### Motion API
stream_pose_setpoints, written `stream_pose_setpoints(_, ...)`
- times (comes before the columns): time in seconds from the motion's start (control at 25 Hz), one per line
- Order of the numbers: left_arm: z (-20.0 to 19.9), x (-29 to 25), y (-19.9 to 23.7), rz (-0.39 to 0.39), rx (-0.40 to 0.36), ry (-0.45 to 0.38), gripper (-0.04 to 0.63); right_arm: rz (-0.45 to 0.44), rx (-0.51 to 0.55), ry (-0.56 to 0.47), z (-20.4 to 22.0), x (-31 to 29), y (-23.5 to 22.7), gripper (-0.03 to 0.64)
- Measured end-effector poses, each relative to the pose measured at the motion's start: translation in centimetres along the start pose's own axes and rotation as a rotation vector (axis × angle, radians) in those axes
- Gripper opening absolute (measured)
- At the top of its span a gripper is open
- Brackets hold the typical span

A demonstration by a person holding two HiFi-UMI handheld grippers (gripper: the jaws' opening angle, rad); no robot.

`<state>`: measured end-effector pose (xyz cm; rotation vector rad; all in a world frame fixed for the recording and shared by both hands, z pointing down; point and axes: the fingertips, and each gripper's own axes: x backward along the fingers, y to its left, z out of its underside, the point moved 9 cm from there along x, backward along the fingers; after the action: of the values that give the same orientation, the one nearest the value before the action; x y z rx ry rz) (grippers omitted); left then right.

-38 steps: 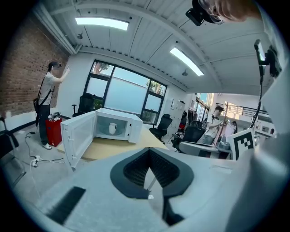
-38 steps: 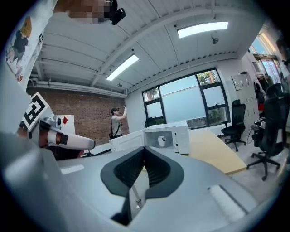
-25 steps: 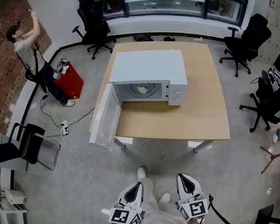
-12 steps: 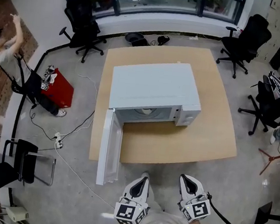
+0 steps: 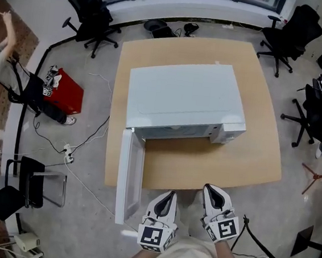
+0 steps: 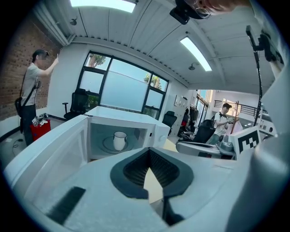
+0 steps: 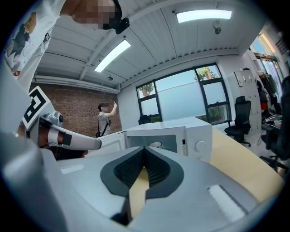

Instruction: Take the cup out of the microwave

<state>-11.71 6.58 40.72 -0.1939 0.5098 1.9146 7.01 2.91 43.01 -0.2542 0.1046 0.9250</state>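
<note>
Left gripper [image 5: 167,198] and right gripper [image 5: 212,193]: both are held just short of the table's [image 5: 214,168] near edge. Their jaws are pressed together with nothing between them.

Microwave door [image 5: 129,176]: swung fully open, overhanging the near edge by the table's left corner.

Microwave [image 5: 181,96]: stands mid-table, towards the left edge, its opening facing the person.

Cup [image 6: 119,140]: white and upright on the round plate at the middle of the oven floor, well apart from both grippers.

Assessment: access is provided. The reach, grip and removal all remain. A gripper must open before it can take the cup.
</note>
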Motion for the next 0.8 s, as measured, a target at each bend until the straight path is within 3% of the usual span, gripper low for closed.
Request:
stream_pose_setpoints(0.48, -0.5, -8.6, 2.9, -0.167, -0.063, -0.084, 0.003, -0.028, 0.030, 0.042, 2.1, -4.6, -4.2, 0.006)
stream_pose_setpoints(0.64, 0.7, -12.4, 4.5, -0.192, -0.049, -0.080, 0.185, -0.018, 0.021, 0.061, 3.4, -5.8, -5.8, 0.006)
stream_pose_setpoints(0.8, 1.5, -15.7, 7.2, -0.267, -0.072, -0.072, 0.288, -0.036, 0.029, 0.082, 4.2, -7.2, -6.2, 0.006)
